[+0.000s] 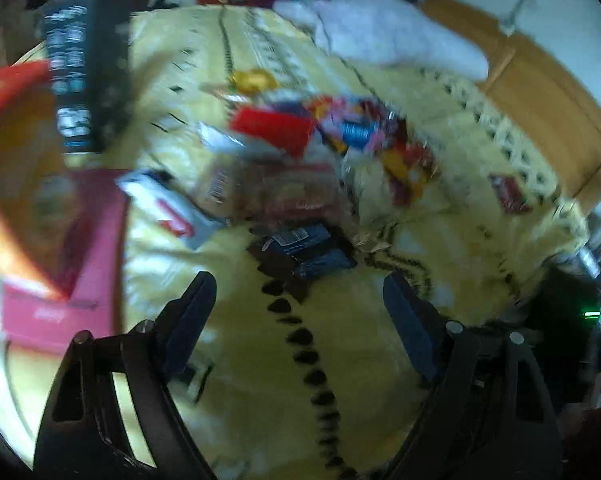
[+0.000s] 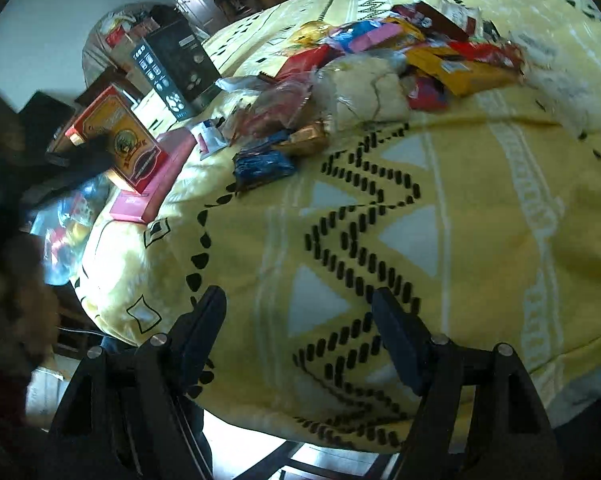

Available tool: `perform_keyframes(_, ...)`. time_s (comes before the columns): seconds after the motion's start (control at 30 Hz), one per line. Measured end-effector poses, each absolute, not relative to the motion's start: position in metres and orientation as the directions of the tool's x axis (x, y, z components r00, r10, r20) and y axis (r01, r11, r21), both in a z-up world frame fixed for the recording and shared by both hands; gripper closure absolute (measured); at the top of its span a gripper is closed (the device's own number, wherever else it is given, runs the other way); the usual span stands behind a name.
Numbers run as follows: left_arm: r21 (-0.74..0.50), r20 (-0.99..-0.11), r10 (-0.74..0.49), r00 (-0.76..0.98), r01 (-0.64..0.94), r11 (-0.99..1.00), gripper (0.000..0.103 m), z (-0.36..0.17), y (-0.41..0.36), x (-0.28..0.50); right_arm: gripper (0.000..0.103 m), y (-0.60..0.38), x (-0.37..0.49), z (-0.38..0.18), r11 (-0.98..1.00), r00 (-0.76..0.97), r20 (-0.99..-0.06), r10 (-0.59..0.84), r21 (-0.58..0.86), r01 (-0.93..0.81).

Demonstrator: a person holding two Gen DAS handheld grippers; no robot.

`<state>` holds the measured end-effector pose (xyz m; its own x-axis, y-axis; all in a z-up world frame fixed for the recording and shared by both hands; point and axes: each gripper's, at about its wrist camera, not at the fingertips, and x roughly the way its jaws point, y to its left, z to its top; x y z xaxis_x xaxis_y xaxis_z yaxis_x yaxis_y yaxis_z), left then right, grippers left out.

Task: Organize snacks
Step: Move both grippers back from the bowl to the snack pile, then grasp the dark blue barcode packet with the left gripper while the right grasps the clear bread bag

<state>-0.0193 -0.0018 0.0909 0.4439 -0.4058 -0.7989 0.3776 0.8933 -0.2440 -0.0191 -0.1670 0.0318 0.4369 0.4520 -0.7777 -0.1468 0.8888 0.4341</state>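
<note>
Left tool (image 1: pixel 298 298) jaws apart, nothing between. Right tool (image 2: pixel 298 310) jaws apart, empty, over yellow blanket (image 2: pixel 480 220) on bed. At left: red box (image 2: pixel 118 138) stood on pink box (image 2: pixel 156 184); black box (image 2: pixel 172 68) upright behind; contents not visible. Centre to right: loose snack pile (image 2: pixel 380 60) lay on blanket, blue packet (image 2: pixel 262 166) nearest tools, outside boxes.

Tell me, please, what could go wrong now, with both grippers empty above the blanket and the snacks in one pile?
1. The snack pile is tangled, so the right gripper may drag several packets at once.
2. The dark blue packet nearest the left gripper lies on the soft yellow blanket; the jaws may pinch fabric too.
</note>
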Motion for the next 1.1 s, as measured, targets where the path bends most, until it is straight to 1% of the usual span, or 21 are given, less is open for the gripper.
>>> perform_keyframes(0.1, -0.241, -0.807, -0.436, 0.398, 0.452, 0.859, 0.016, 0.073, -0.022, -0.003, 0.025, -0.171, -0.023, 0.031, 0.884, 0.450, -0.764, 0.463, 0.436, -0.169)
perform_keyframes(0.27, -0.150, -0.867, -0.352, 0.353, 0.488, 0.860, 0.015, 0.034, -0.040, 0.021, 0.024, -0.193, -0.023, 0.032, 0.875, 0.478, -0.742, 0.470, 0.462, -0.143)
perform_keyframes(0.3, -0.150, -0.863, -0.357, 0.357, 0.494, 0.856, 0.012, 0.030, -0.043, 0.020, 0.024, -0.199, -0.024, 0.033, 0.876, 0.487, -0.739, 0.466, 0.464, -0.134)
perform_keyframes(0.37, -0.138, -0.853, -0.360, 0.378, 0.502, 0.854, 0.012, 0.032, -0.048, 0.015, 0.024, -0.208, -0.024, 0.033, 0.876, 0.498, -0.735, 0.460, 0.469, -0.117)
perform_keyframes(0.43, -0.166, -0.862, -0.380, 0.336, 0.520, 0.838, 0.013, 0.034, -0.057, 0.008, 0.024, -0.218, -0.026, 0.030, 0.877, 0.509, -0.734, 0.450, 0.471, -0.095)
perform_keyframes(0.5, -0.214, -0.864, -0.439, 0.245, 0.609, 0.763, 0.014, 0.041, -0.069, -0.015, 0.025, -0.224, -0.027, 0.029, 0.868, 0.516, -0.725, 0.456, 0.491, -0.079)
perform_keyframes(0.57, -0.228, -0.874, -0.456, 0.169, 0.685, 0.692, 0.016, 0.047, -0.079, -0.040, 0.025, -0.226, -0.026, 0.030, 0.866, 0.522, -0.721, 0.456, 0.494, -0.074)
perform_keyframes(0.63, -0.214, -0.876, -0.454, 0.163, 0.711, 0.669, 0.016, 0.053, -0.081, -0.056, 0.024, -0.226, -0.026, 0.031, 0.867, 0.527, -0.719, 0.454, 0.492, -0.076)
perform_keyframes(0.73, -0.221, -0.870, -0.450, 0.202, 0.657, 0.721, 0.016, 0.059, -0.072, -0.060, 0.024, -0.229, -0.027, 0.028, 0.863, 0.535, -0.711, 0.457, 0.499, -0.073)
perform_keyframes(0.83, -0.246, -0.853, -0.449, 0.264, 0.556, 0.794, 0.015, 0.062, -0.064, -0.046, 0.024, -0.229, -0.028, 0.027, 0.861, 0.538, -0.707, 0.458, 0.504, -0.071)
perform_keyframes(0.87, -0.261, -0.843, -0.455, 0.287, 0.522, 0.812, 0.015, 0.064, -0.063, -0.042, 0.025, -0.229, -0.028, 0.026, 0.860, 0.538, -0.707, 0.459, 0.505, -0.070)
perform_keyframes(0.93, -0.315, -0.826, -0.490, 0.278, 0.493, 0.811, 0.014, 0.061, -0.071, -0.030, 0.025, -0.229, -0.029, 0.026, 0.860, 0.538, -0.706, 0.460, 0.505, -0.072)
perform_keyframes(1.07, -0.311, -0.848, -0.457, 0.269, 0.446, 0.839, 0.014, 0.045, -0.086, -0.014, 0.025, -0.231, -0.028, 0.024, 0.855, 0.539, -0.701, 0.467, 0.513, -0.073)
perform_keyframes(1.1, -0.307, -0.856, -0.444, 0.263, 0.432, 0.848, 0.016, 0.040, -0.089, -0.012, 0.025, -0.231, -0.029, 0.024, 0.855, 0.540, -0.700, 0.467, 0.514, -0.074)
